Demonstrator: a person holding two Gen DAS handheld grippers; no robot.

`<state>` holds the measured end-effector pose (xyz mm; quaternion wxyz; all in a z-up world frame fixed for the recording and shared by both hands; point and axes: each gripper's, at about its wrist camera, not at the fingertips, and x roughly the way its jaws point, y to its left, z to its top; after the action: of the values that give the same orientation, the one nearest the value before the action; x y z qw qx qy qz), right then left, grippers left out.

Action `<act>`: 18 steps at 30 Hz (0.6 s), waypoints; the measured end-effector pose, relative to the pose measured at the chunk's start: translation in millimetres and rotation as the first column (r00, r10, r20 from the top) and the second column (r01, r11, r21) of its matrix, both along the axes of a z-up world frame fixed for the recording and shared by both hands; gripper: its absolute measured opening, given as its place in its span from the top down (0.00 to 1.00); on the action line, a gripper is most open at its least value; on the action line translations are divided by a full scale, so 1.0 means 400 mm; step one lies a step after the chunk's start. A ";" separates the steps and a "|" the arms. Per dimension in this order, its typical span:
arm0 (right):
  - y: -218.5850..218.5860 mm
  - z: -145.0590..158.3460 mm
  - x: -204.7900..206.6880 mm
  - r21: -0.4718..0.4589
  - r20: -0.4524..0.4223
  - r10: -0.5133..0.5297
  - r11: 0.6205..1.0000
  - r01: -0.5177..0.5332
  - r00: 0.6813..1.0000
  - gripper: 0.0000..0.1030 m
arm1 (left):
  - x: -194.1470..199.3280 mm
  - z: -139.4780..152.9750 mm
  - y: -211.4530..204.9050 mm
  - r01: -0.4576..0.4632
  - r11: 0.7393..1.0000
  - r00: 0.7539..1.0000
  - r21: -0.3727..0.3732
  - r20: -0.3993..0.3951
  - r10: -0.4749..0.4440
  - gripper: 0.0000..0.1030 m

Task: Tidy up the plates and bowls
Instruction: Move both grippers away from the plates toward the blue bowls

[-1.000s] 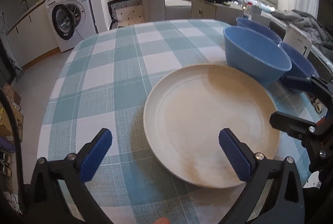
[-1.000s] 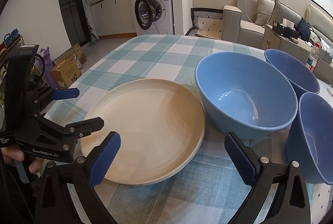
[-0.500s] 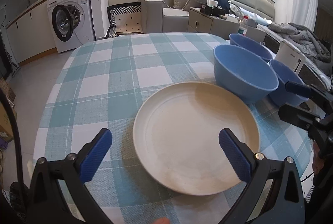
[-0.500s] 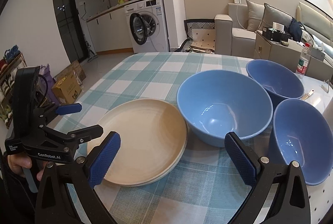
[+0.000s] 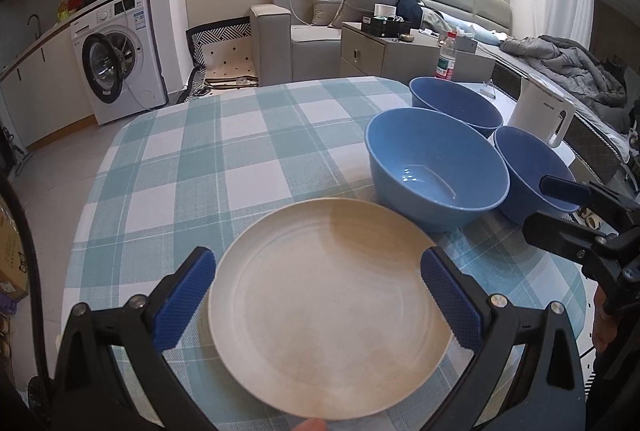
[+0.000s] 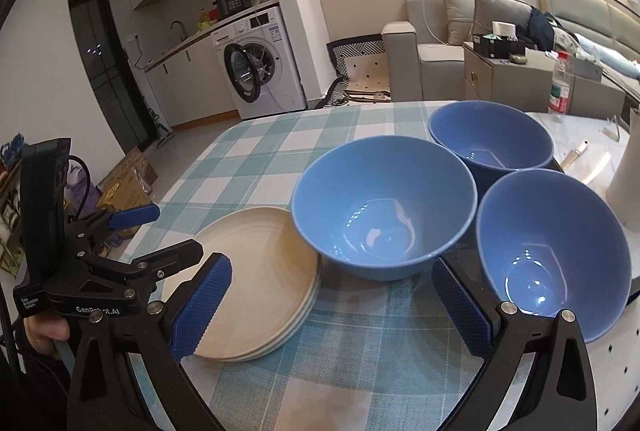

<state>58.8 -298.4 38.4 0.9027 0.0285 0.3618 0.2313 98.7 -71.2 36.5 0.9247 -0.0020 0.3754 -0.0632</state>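
Note:
A stack of cream plates (image 5: 324,307) (image 6: 256,283) lies on the checked tablecloth near the front edge. Three blue bowls stand to its right: a middle bowl (image 5: 436,167) (image 6: 384,203) touching the plates, a far bowl (image 5: 456,105) (image 6: 490,135) and a near right bowl (image 5: 532,167) (image 6: 548,251). My left gripper (image 5: 318,297) is open and empty, held above the plates with its pads to either side. My right gripper (image 6: 332,307) is open and empty, above the cloth in front of the middle bowl. Each gripper shows in the other's view (image 5: 580,215) (image 6: 120,243).
The checked tablecloth (image 5: 192,159) covers a round table. A white kettle (image 5: 540,111) stands past the bowls on the right, with a water bottle (image 5: 446,57) behind. A washing machine (image 5: 116,55) and a sofa (image 5: 312,27) stand beyond the table.
Both grippers have drawn back and risen from the plates and bowls, so these look smaller and farther. Both stay open and empty. Plates and bowls have not moved.

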 end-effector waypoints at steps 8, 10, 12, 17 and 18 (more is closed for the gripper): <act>-0.040 -0.013 0.033 0.030 -0.045 -0.058 0.998 0.060 0.997 0.01 | 0.047 0.014 -0.024 0.015 1.000 1.000 -0.025 -0.004 -0.015 0.00; -0.049 -0.016 0.039 0.043 -0.053 -0.071 0.996 0.074 0.996 0.01 | 0.056 0.019 -0.030 0.014 1.000 1.000 -0.018 0.001 -0.014 0.00; -0.053 -0.019 0.045 0.059 -0.062 -0.077 0.995 0.080 0.995 0.01 | 0.064 0.021 -0.034 0.017 1.000 1.000 -0.022 0.003 -0.017 0.00; -0.049 -0.032 0.058 0.069 -0.069 -0.084 0.994 0.088 0.994 0.01 | 0.083 0.021 -0.045 0.027 0.999 1.000 -0.020 0.006 -0.027 0.00; -0.048 -0.036 0.061 0.068 -0.070 -0.085 0.994 0.090 0.994 0.01 | 0.088 0.019 -0.047 0.028 0.999 1.000 -0.023 0.003 -0.028 0.00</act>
<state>83.0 -317.5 24.2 0.8976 0.0843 0.3820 0.2031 133.8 -89.9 44.1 0.9242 -0.0074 0.3734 -0.0803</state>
